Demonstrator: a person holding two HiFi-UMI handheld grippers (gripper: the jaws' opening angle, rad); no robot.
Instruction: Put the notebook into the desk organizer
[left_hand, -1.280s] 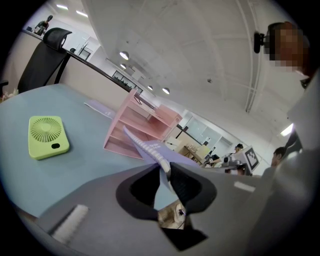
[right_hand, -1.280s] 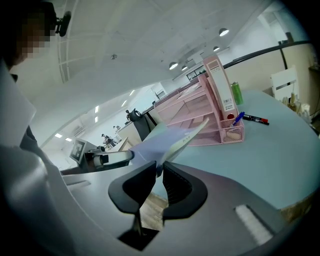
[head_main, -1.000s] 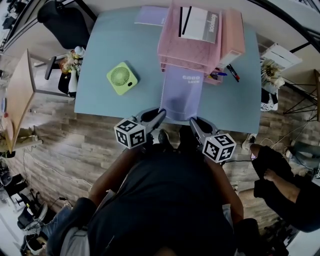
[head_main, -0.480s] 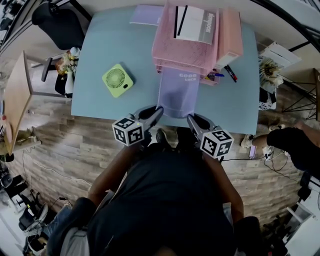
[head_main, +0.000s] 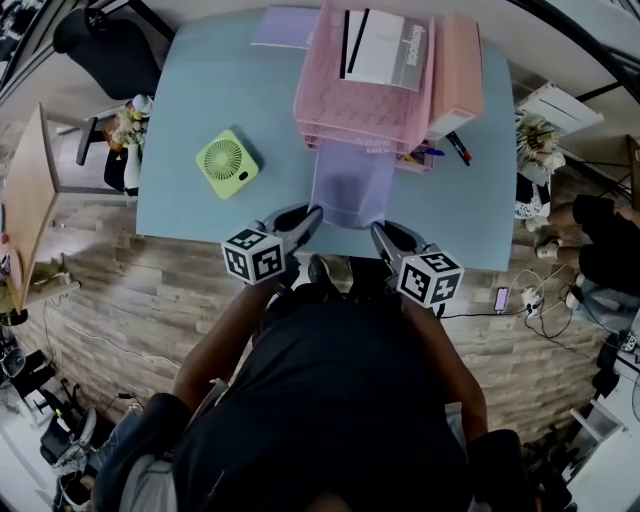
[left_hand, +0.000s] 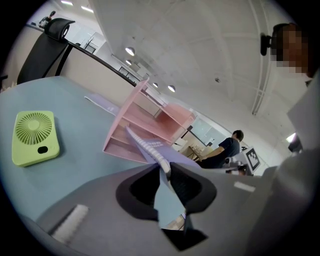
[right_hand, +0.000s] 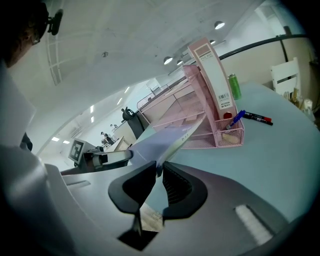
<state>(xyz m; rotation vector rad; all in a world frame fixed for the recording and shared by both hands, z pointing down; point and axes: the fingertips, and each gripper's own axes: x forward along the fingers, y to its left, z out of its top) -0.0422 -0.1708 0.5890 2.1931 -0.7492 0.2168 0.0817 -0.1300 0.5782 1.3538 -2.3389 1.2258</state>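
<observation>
A lavender spiral notebook (head_main: 352, 188) is held flat by its near corners over the blue table (head_main: 200, 110). Its far end sits inside a lower tier of the pink mesh desk organizer (head_main: 350, 105), and the printed title is hidden there. My left gripper (head_main: 312, 215) is shut on the near left corner. My right gripper (head_main: 378, 230) is shut on the near right corner. In the left gripper view the spiral edge of the notebook (left_hand: 150, 149) runs from the gripper (left_hand: 165, 172) to the organizer (left_hand: 127, 127). In the right gripper view the notebook (right_hand: 167, 140) leaves the gripper (right_hand: 160, 170) toward the organizer (right_hand: 200, 112).
A green square fan (head_main: 227, 163) lies left of the organizer. Pens (head_main: 455, 148) lie at its right, beside a pink file box (head_main: 458, 70). A white book (head_main: 385, 48) tops the organizer and another lavender notebook (head_main: 285, 27) lies behind. A person (head_main: 600, 240) is off the table's right.
Both grippers have moved away from me toward the organizer with the notebook. The notebook has slid deeper into the tier, and its printed title is now covered.
</observation>
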